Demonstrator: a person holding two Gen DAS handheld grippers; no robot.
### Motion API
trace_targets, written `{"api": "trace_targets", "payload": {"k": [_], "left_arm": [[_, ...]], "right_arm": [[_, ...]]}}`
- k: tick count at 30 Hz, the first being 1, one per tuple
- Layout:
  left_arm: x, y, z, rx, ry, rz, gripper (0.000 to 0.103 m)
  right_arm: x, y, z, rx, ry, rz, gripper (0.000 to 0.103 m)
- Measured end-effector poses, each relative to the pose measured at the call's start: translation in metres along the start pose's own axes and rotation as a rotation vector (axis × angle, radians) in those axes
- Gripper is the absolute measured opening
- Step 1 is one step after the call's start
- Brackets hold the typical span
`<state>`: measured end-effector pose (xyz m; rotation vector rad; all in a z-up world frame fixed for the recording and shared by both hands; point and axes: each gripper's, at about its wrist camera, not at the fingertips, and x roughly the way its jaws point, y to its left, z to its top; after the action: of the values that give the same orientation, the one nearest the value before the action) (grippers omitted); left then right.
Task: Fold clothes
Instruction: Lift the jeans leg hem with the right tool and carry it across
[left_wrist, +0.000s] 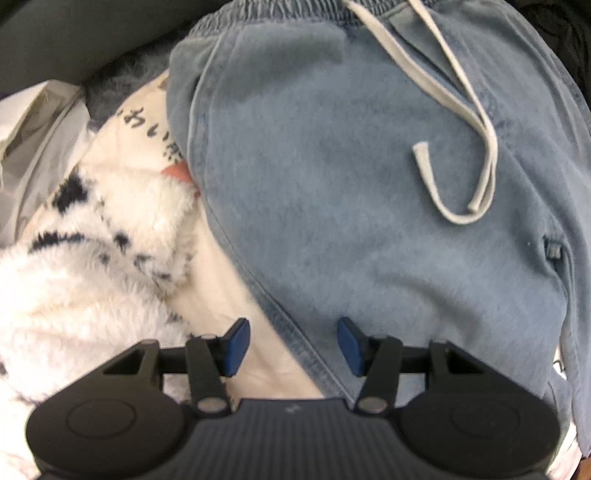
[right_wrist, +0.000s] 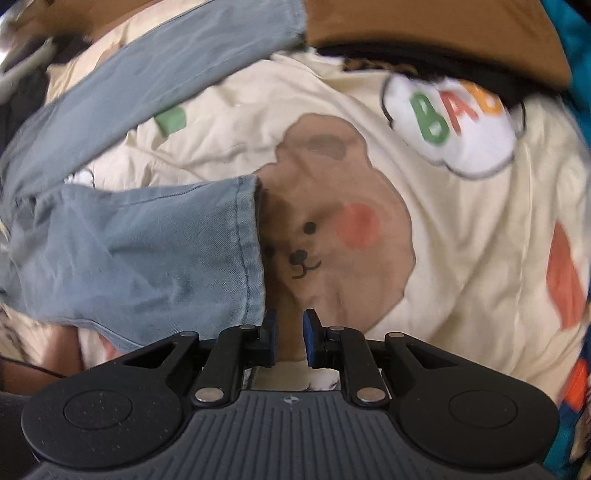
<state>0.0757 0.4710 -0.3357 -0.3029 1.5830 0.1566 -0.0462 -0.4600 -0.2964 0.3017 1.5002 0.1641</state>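
Light blue denim trousers (left_wrist: 332, 192) with an elastic waist and a pale drawstring (left_wrist: 476, 147) lie spread in the left wrist view, waist at the top. My left gripper (left_wrist: 293, 347) hangs open just above their left side seam, which runs between the blue pads (left_wrist: 236, 343) without touching them. In the right wrist view a trouser leg (right_wrist: 147, 254) ends in a stitched hem (right_wrist: 251, 251) at centre left. My right gripper (right_wrist: 290, 332) sits just right of that hem, its jaws a narrow gap apart with nothing between them.
The trousers rest on a cream bedcover (right_wrist: 461, 229) printed with a brown bear (right_wrist: 332, 229) and a lettered cloud (right_wrist: 454, 125). A fluffy white garment with dark spots (left_wrist: 92, 266) lies left of the trousers. A brown edge (right_wrist: 424, 33) runs along the far side.
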Motion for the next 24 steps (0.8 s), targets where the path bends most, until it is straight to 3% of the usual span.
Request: {"api": "trace_targets", "payload": {"k": [4,8,14,17,19,21,24], "left_arm": [[0.003,0.003,-0.003,-0.007,0.005,-0.008,0.055],[0.006,0.005,-0.008,-0.037,-0.007,-0.024,0.056],[0.011,0.014,-0.024,-0.127,-0.034,-0.089,0.056],[0.011,0.016,-0.029,-0.141,-0.051,-0.113,0.056],[0.009,0.017,-0.029,-0.144,-0.061,-0.124,0.055],[0.006,0.018,-0.03,-0.146,-0.071,-0.135,0.055],[0.005,0.023,-0.03,-0.189,-0.104,-0.16,0.054]], "right_arm": [[0.014,-0.011,-0.009,0.125,0.053,0.102,0.054],[0.039,-0.015,-0.026,0.218,0.127,0.197,0.062],[0.08,-0.027,-0.059,0.403,0.208,0.299,0.062],[0.088,-0.03,-0.066,0.475,0.181,0.346,0.058],[0.086,-0.026,-0.064,0.476,0.156,0.351,0.035],[0.08,-0.022,-0.061,0.465,0.139,0.335,0.021],[0.063,-0.02,-0.059,0.469,0.11,0.329,0.015]]}}
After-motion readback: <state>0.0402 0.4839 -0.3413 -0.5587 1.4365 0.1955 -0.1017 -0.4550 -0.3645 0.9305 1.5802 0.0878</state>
